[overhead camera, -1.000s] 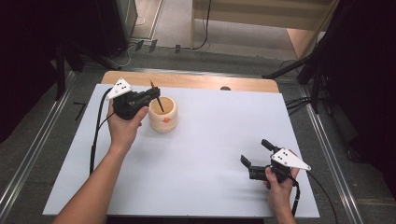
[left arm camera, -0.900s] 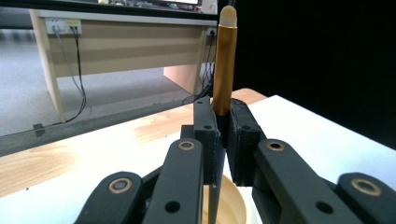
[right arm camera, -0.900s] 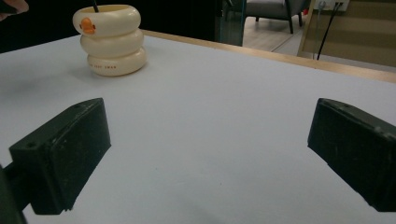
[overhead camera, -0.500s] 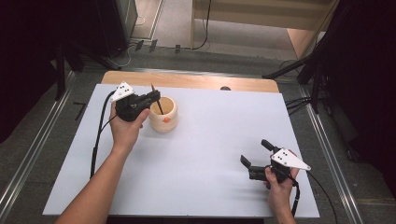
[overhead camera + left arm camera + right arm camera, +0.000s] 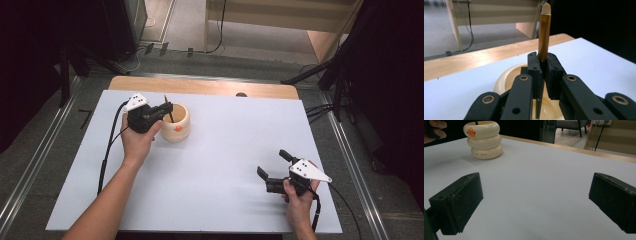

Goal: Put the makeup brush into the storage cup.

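Observation:
A cream ringed cup [image 5: 176, 122] with an orange mark stands at the back left of the white table; it also shows in the right gripper view [image 5: 484, 140] and under the jaws in the left gripper view [image 5: 506, 82]. My left gripper [image 5: 167, 107] hangs over the cup's left rim, shut on a slim gold pen [image 5: 543, 37] with a pale tip. The pen's dark lower end [image 5: 170, 116] reaches down into the cup. My right gripper [image 5: 272, 165] rests near the front right of the table, open, with bare table between its pads [image 5: 461, 202].
The white table sheet [image 5: 225, 150] lies over a wooden top whose edge [image 5: 200, 86] shows at the back. Cables [image 5: 107, 155] trail from both grippers. Dark stands and floor cables surround the table. A pale wooden bench [image 5: 486, 15] stands beyond the far edge.
My left gripper has sunk a little with the pen, so the pen reaches lower into the cup. The right gripper has not moved.

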